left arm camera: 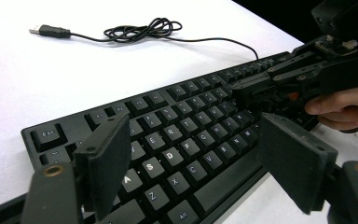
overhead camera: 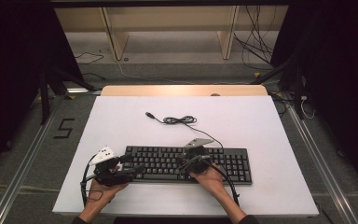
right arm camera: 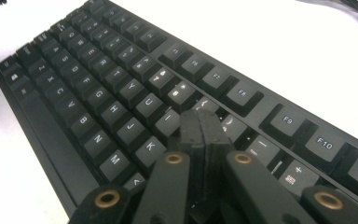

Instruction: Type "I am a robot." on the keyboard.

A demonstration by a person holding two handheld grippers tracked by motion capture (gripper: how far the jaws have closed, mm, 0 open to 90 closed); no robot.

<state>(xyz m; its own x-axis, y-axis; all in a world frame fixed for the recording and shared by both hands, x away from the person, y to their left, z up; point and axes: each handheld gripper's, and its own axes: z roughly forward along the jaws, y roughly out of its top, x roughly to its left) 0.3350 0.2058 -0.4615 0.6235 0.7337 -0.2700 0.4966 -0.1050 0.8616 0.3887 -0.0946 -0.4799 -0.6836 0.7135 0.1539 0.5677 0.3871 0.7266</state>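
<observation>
A black keyboard (overhead camera: 235,164) lies along the near half of the white table. Its thin cable (overhead camera: 179,120) runs off its back edge in a loose coil and ends in a free USB plug (overhead camera: 150,115). My left gripper (overhead camera: 137,167) is open over the keyboard's left end; in the left gripper view (left arm camera: 193,123) its jaws stand wide apart above the letter keys (left arm camera: 168,154), holding nothing. My right gripper (overhead camera: 184,161) is shut over the middle of the keyboard. In the right gripper view (right arm camera: 200,119) its closed tip rests at the keys right of the K key (right arm camera: 150,145).
The white table top (overhead camera: 242,121) stretches bare behind the keyboard apart from the coiled cable (left arm camera: 142,30) and USB plug (left arm camera: 49,31). A wooden strip (overhead camera: 182,90) edges the table's far side. Dark stands and loose wires are on the floor beyond.
</observation>
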